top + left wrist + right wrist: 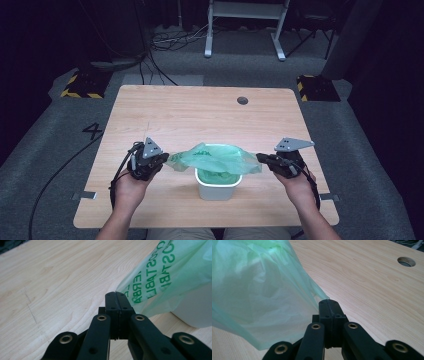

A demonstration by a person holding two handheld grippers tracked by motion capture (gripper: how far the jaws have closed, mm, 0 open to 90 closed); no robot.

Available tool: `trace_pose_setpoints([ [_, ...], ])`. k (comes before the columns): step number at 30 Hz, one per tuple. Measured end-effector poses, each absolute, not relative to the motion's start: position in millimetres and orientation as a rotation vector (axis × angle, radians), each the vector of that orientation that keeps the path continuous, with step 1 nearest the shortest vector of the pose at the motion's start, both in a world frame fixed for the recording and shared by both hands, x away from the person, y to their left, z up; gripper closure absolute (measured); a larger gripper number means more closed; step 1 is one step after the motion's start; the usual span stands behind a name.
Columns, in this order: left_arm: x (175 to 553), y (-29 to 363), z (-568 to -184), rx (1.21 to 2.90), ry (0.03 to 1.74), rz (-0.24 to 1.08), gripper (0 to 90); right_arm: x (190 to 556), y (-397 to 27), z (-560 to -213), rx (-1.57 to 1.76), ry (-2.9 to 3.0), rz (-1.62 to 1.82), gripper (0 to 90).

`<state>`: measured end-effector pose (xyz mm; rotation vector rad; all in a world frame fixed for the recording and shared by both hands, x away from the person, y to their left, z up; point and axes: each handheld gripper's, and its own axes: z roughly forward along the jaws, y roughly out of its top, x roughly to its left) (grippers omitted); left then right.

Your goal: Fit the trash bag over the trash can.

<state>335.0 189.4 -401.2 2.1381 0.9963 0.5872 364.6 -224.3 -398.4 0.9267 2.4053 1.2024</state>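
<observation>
Currently both grippers, left (161,159) and right (261,158), clamp jaws on thin green plastic bag (215,159) over white bin (218,187), lower centre; overstretching risks tearing it.

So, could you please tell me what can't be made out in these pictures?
- High view: the inside of the white bin, covered by the green bag.
- Left gripper view: the bag's green print, cut off by the top edge.
- Right gripper view: the bin, behind the bag's film.
</observation>
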Motion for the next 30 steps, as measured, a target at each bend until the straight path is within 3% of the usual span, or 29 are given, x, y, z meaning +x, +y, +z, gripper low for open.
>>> trace_pose_setpoints([
  [4, 325.8, 193.9, -395.4, 2.088, 1.001, 0.589, 61.7, 359.8, -230.6, -393.8, 0.938, 2.359, 1.245, 71.4],
  [8, 311.4, 197.7, -386.9, 2.033, 0.95, 0.569, 54.1, 353.4, -235.1, -382.0, 0.916, 2.312, 1.264, 61.3],
  [16, 291.2, 181.4, -381.9, 2.066, 0.798, 0.559, 48.2, 329.0, -229.3, -356.2, 0.812, 2.308, 1.326, 58.5],
  [23, 295.5, 167.2, -386.8, 2.093, 0.764, 0.537, 48.6, 313.4, -219.2, -346.7, 0.74, 2.331, 1.369, 57.8],
  [28, 304.8, 160.0, -391.0, 2.102, 0.78, 0.516, 51.4, 312.9, -212.3, -350.9, 0.723, 2.375, 1.383, 56.7],
  [30, 307.8, 158.5, -392.0, 2.109, 0.772, 0.501, 58.9, 314.7, -208.5, -355.7, 0.722, 2.406, 1.382, 56.9],
])
